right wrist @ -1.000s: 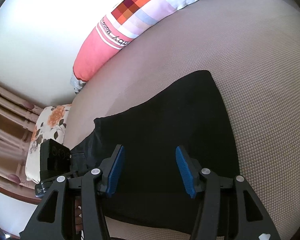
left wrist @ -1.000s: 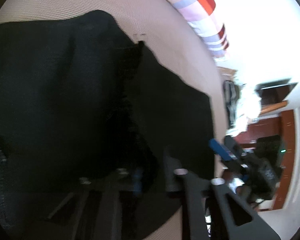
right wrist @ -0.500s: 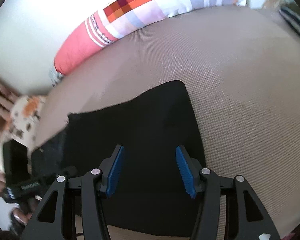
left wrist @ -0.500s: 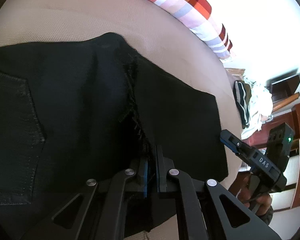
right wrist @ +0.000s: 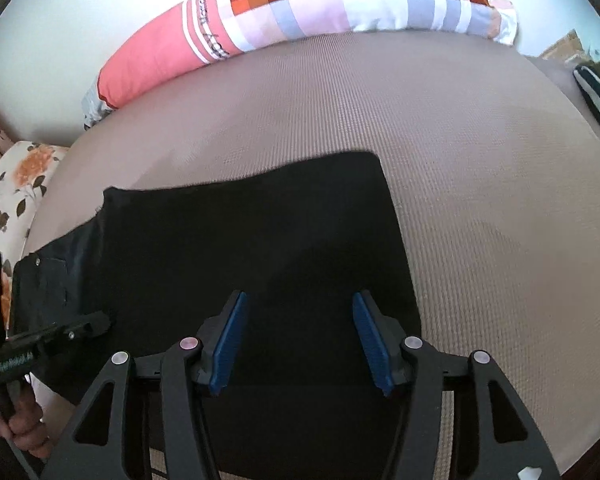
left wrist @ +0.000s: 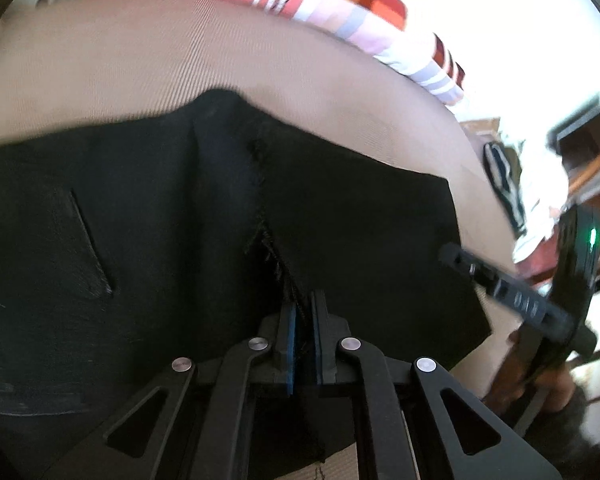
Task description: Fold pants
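Black pants [left wrist: 148,216] lie folded flat on a beige mattress [left wrist: 100,72]. In the left wrist view my left gripper [left wrist: 305,312] is shut, its blue pads pinching the frayed edge of the pants near the front. In the right wrist view the pants [right wrist: 260,240] spread under my right gripper [right wrist: 298,340], which is open and empty just above the cloth near its right edge. The left gripper also shows at the left edge of the right wrist view [right wrist: 92,324]. The right gripper also shows in the left wrist view [left wrist: 456,256].
A long pink, white and checked bolster [right wrist: 300,12] lies along the far side of the mattress [right wrist: 480,200]. A floral pillow [right wrist: 12,188] sits at the left. Striped clothes [right wrist: 596,92] lie at the right edge. Wooden furniture [left wrist: 588,168] stands beyond the bed.
The left gripper has drawn back and tilted up while staying shut on the pants edge. The right gripper stayed open and swung to the right over the cloth.
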A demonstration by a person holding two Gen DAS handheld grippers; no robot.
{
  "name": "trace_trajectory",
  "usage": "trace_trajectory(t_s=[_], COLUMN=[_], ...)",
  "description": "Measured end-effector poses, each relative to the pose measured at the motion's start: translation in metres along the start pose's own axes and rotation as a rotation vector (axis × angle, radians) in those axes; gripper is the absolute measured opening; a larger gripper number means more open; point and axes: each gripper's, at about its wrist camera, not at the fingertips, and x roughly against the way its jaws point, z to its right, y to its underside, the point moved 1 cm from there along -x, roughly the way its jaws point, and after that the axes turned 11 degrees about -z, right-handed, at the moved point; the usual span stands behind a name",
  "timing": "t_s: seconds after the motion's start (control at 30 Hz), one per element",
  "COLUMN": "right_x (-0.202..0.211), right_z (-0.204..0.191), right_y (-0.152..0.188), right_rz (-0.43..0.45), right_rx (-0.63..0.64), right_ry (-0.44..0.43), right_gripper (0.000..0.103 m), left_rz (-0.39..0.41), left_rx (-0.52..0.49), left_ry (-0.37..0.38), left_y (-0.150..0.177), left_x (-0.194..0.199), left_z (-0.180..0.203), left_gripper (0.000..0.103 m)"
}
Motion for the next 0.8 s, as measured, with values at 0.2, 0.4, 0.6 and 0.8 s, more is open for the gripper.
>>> trace_trajectory(t_s=[0.2,0.4,0.6,0.8], right_x=[-0.009,-0.025,-0.016,-0.008], right_z=[-0.002,-0.007,-0.007,-0.014], right_y=[-0.032,-0.043,-0.029,0.002], right_rz=[0.016,-0.014,-0.012,-0.038], right_rx=[0.035,0.072,0.064,0.063], right_ry=[0.086,0.146,0.132,0.090], right_gripper=[0.052,0.054,0.053,0.053], left_rz=[0.056,-0.003,0.024,0.026], left_rx=[-0.162,-0.195,-0.200,-0.185], left_ry=[-0.125,-0.188,-0.193,-0.193], left_y=[0.017,0.030,0.031,0.034], left_x=[0.008,-0.011,-0.012,-0.010], left_z=[0.028,0.025,0.023,0.020], left_gripper=[0.019,0.030,0.030,0.030])
